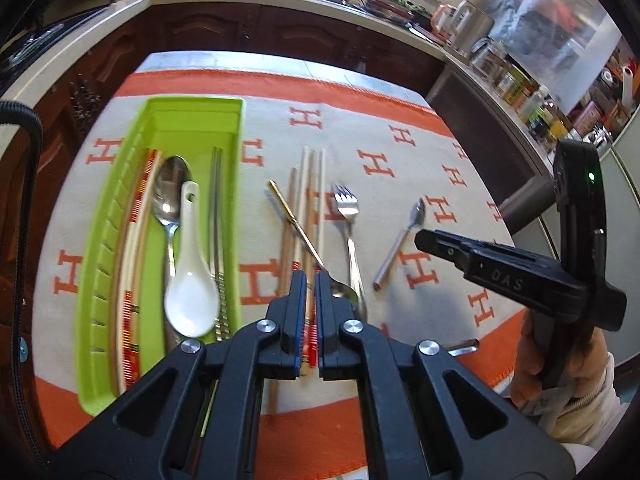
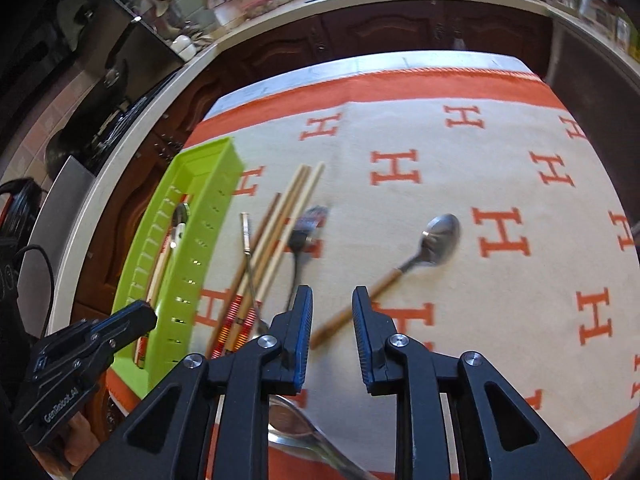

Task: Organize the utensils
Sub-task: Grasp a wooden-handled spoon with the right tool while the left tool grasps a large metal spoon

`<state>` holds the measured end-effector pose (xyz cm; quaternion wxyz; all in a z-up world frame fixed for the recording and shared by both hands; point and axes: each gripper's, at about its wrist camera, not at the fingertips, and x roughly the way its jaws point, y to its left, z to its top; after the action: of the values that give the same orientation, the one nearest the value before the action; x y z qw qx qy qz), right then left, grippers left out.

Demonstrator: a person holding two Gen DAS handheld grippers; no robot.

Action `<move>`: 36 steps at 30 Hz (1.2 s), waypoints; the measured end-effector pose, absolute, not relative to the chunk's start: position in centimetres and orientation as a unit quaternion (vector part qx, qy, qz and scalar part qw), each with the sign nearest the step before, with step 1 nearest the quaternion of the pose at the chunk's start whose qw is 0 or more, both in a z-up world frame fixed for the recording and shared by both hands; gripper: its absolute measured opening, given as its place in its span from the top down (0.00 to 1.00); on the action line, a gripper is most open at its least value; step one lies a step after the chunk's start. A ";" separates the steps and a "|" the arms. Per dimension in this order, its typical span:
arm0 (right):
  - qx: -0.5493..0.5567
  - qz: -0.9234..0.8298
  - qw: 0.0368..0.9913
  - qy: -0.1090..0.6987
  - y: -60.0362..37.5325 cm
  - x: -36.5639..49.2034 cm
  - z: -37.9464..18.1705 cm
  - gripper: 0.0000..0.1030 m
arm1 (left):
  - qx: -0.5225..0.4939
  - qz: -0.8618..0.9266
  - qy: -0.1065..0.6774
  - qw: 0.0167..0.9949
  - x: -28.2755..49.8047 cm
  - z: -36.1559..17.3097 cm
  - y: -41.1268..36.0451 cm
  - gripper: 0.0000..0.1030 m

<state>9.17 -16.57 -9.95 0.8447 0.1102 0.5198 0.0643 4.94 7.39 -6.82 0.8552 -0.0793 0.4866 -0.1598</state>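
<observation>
**Two hand-held grippers above a table of loose cutlery**

A table covered by a cream cloth (image 2: 400, 208) with orange H letters and an orange border carries a green tray (image 1: 160, 120) at its left side. Inside the tray lie a steel spoon (image 1: 170, 188), a white ceramic soup spoon (image 1: 188, 288), a pair of metal chopsticks (image 1: 217, 216) and red-patterned chopsticks (image 1: 134, 240) along the left wall. On the cloth, just right of the tray, lies a bundle of wooden chopsticks (image 1: 310, 200) crossed by a thin gold-handled utensil (image 1: 288, 212); beside these lie a fork (image 1: 348, 216) and, further right, a small spoon with a wooden handle (image 2: 424, 248). The left gripper (image 1: 311, 280) hangs over the near ends of the chopsticks with its jaws together and nothing visibly held, though the blur leaves the pad gap uncertain. The right gripper (image 2: 332, 308) hovers above the wooden spoon handle, its jaws parted a little and empty. A hand (image 1: 532, 372) in a pale sleeve holds the right gripper. A large steel spoon (image 2: 304, 436) lies beneath the right gripper at the near edge
</observation>
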 end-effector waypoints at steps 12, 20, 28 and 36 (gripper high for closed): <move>0.145 0.024 0.830 0.538 -20.6 11.1 -13.5 0.62 | -0.069 -0.182 0.549 0.813 3.6 -9.8 4.1 0.95; 0.041 0.009 0.841 0.540 -16.4 13.4 -15.1 0.62 | -0.084 -0.165 0.559 0.809 2.8 -10.0 4.8 0.94; 0.018 0.015 0.851 0.525 -16.9 12.7 -15.3 0.92 | -0.102 -0.176 0.583 0.786 2.9 -11.2 4.5 0.94; 0.057 0.032 0.854 0.516 -19.3 11.1 -15.5 0.93 | -0.119 -0.181 0.594 0.775 3.0 -12.4 4.2 0.94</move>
<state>11.08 -19.28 -15.49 0.8543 0.0574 0.5156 0.0319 2.99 4.22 -12.39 0.7748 -0.1194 0.5940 -0.1809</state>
